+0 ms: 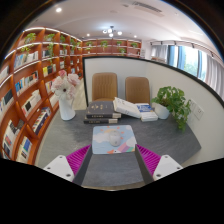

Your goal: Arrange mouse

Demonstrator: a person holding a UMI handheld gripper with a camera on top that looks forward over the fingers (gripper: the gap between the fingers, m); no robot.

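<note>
A pale mouse (113, 137) lies on a light blue and white mouse pad (113, 145) on the grey round table (112, 165). The mouse is small and faint against the pad. My gripper (112, 158) is open, with the magenta pads (77, 156) spread wide at either side. The mouse pad's near edge lies between the fingertips, and the mouse sits just ahead of them. Nothing is held.
Beyond the pad are a stack of books (102, 111), open white books (135, 108), a white vase with flowers (67, 97) and a potted plant (176, 103). Two chairs (105, 85) stand behind the table. Bookshelves (30, 85) line the left wall.
</note>
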